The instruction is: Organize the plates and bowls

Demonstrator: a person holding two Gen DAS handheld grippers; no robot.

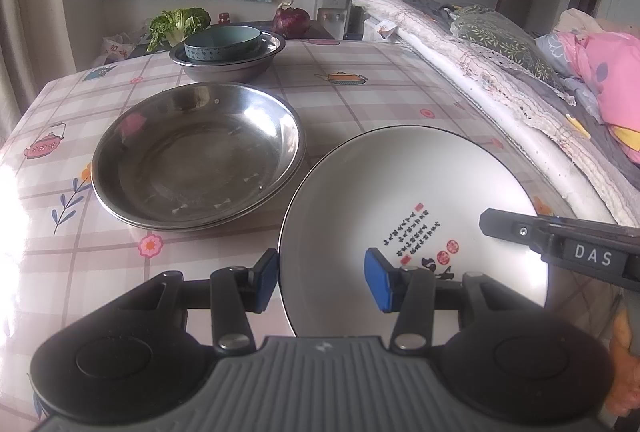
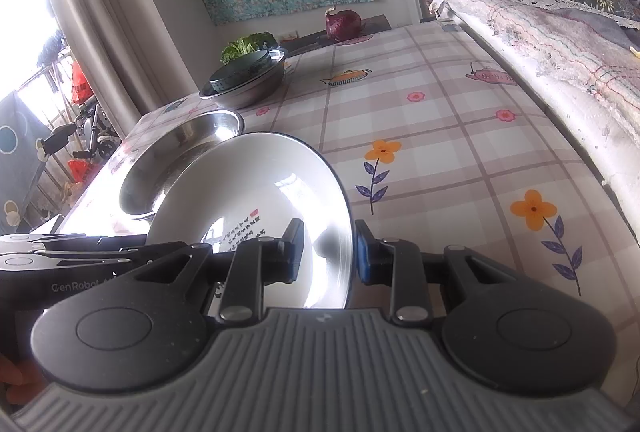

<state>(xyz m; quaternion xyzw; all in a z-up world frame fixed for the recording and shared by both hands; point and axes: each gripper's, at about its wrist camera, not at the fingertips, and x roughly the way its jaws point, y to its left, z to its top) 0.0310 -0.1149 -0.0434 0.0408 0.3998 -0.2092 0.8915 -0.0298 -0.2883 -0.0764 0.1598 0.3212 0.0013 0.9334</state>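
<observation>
On the left of the desk (image 1: 360, 88) two stainless steel plates (image 1: 198, 156) lie stacked. Just beside them is the white ceramic plate (image 1: 412, 200), tilted up from the desk. The left hand-held gripper (image 1: 326, 282) points downward, partly open, its blue pads on both sides of the plate's near left rim; I cannot tell if they press it. The right hand-held gripper (image 2: 326, 252) also slopes downward and is closed narrowly on the right rim of this plate. Far behind, a teal bowl (image 1: 223, 42) sits inside a steel basin (image 1: 228, 62).
</observation>
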